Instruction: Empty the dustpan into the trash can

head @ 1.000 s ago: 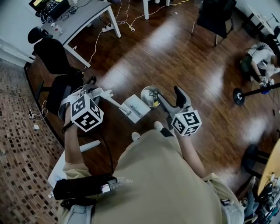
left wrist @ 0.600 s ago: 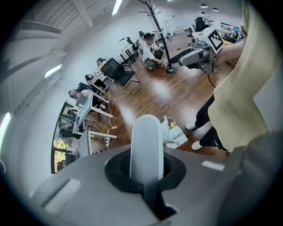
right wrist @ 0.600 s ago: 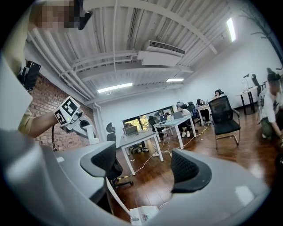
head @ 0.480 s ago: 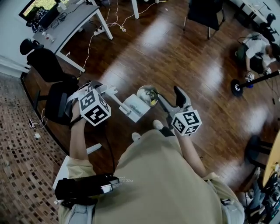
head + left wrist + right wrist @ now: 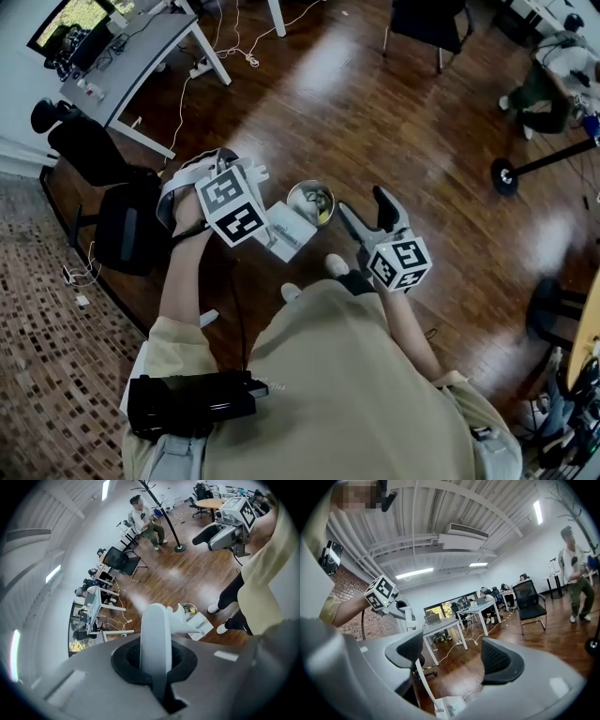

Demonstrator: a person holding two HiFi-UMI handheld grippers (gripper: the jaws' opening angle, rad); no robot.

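Note:
My left gripper (image 5: 251, 176) is shut on the long white handle (image 5: 155, 634) of the dustpan (image 5: 289, 231). The white pan hangs low over the wooden floor, its edge right beside the small round metal trash can (image 5: 311, 203). In the left gripper view the dustpan (image 5: 199, 624) and the trash can (image 5: 189, 610), with some rubbish inside, lie just past the handle's end. My right gripper (image 5: 363, 204) hovers to the right of the can, its jaws apart and nothing between them. In the right gripper view my right gripper (image 5: 454, 660) faces the room, with the dustpan (image 5: 450, 708) below.
A grey desk (image 5: 141, 52) with a monitor stands at the far left, a black office chair (image 5: 112, 187) beside it. Cables (image 5: 239, 42) trail over the floor. A black chair (image 5: 427, 21) is at the back, a seated person (image 5: 553, 80) and a stand's round base (image 5: 504, 175) at right.
My left gripper has carried the dustpan to the right, bringing the pan up against the trash can. The right gripper has stayed about where it was.

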